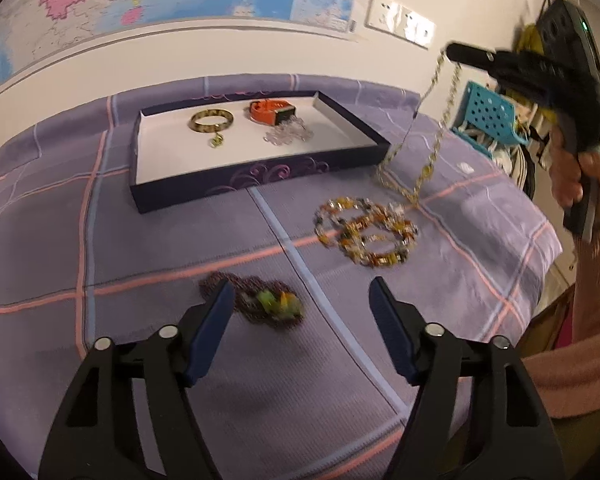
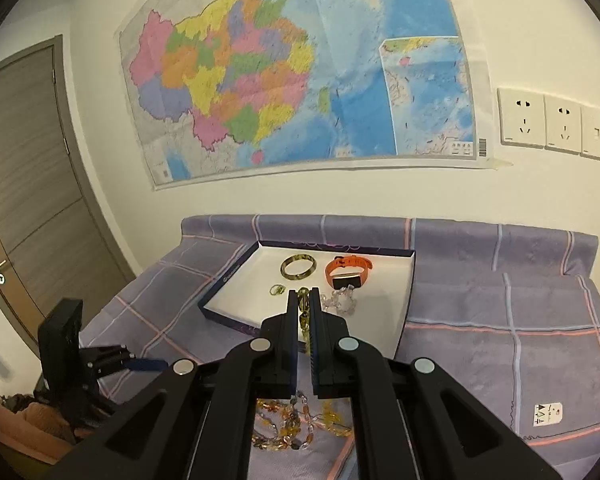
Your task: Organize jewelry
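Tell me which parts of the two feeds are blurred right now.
Left wrist view: the right gripper and its hanging gold chain are motion-smeared; the dark necklace looks soft. Right wrist view: sharp overall, with fisheye bending of the wall map.

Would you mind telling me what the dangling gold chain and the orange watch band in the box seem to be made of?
Gold link chain, pinched in the right gripper: probably gold-toned metal, with shiny links hanging straight.
Orange watch band in the dark box: likely silicone or rubber, with a matte, smoothly curved strap; I cannot be sure.
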Tool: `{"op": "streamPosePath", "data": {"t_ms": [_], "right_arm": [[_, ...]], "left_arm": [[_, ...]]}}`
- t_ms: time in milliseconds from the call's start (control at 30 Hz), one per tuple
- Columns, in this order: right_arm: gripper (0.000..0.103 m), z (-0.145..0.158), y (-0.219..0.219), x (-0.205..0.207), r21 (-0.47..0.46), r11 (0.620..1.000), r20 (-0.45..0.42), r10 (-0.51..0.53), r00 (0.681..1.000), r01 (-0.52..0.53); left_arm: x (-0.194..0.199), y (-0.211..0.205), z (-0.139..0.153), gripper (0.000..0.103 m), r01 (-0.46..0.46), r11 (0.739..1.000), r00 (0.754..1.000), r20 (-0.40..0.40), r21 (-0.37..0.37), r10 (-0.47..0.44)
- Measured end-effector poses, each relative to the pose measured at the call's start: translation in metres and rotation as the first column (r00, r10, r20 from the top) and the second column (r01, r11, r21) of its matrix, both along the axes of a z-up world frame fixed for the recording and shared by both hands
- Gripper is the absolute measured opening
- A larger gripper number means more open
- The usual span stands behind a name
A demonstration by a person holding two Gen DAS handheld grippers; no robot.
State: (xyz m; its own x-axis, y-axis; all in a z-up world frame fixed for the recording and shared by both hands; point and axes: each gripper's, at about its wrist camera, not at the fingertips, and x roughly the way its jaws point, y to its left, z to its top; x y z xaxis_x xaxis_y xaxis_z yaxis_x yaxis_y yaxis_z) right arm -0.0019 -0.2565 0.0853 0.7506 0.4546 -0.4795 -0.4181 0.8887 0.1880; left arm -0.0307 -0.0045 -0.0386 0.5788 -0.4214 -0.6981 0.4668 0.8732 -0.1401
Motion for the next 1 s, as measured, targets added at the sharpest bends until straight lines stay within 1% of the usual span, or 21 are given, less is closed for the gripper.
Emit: {"op": "streamPosePath", "data": {"t_ms": [100,133,233,267,333,367,433,567,700,833,1000], "right_arm": [[0.004,-0.003,-0.002,0.002,0.001,1.000,-0.010,-0.001,1.000,0.001],[0.004,-0.004,-0.002,0.002,0.002,1.000,-0.016,0.000,1.000,0.000],[0.004,-0.012,0.000,0.002,0.004,1.000,-0.039,0.005,0.999,-0.005],[0.004,-0.014,0.000,0.002,0.007,1.000,-0.048,0.009,0.999,-0.008],[0.004,-0.019,0.001,0.003,0.009,1.000,-0.062,0.012,0.998,-0.011],[0.004,-0.021,0.001,0.003,0.010,1.000,-0.067,0.014,0.998,-0.013],[0.004,-0.025,0.001,0.004,0.015,1.000,-0.077,0.016,0.997,-0.015],[0.004,-0.029,0.001,0.006,0.023,1.000,-0.093,0.021,0.995,-0.019],[0.004,-0.031,0.001,0.006,0.027,0.999,-0.100,0.024,0.995,-0.021],[0.004,-0.028,0.001,0.005,0.030,0.999,-0.093,0.027,0.995,-0.024],[0.004,-0.019,0.001,0.003,0.033,0.999,-0.068,0.033,0.997,-0.030]], "left_arm": [[0.000,-0.004,-0.005,0.053,0.012,1.000,1.000,-0.017,0.007,-0.012],[0.001,-0.004,-0.007,0.052,0.010,1.000,1.000,-0.022,0.013,-0.010],[0.005,-0.003,-0.013,0.036,0.001,1.000,0.999,-0.044,0.014,-0.001],[0.008,-0.003,-0.014,0.034,-0.003,1.000,0.999,-0.051,0.016,0.004],[0.012,-0.002,-0.017,0.024,-0.016,0.999,0.998,-0.059,0.031,0.017],[0.014,-0.002,-0.018,0.021,-0.024,0.999,0.998,-0.062,0.040,0.026],[0.015,-0.001,-0.019,0.011,-0.028,0.999,0.997,-0.066,0.042,0.031],[0.013,0.000,-0.018,0.006,-0.031,0.998,0.998,-0.056,0.057,0.034],[0.011,-0.002,-0.015,0.005,-0.028,0.998,0.998,-0.048,0.055,0.030],[0.011,0.005,-0.010,0.005,-0.022,1.000,0.998,-0.052,0.010,0.023],[0.011,0.013,0.004,0.005,-0.022,0.999,0.999,-0.032,-0.033,0.021]]}}
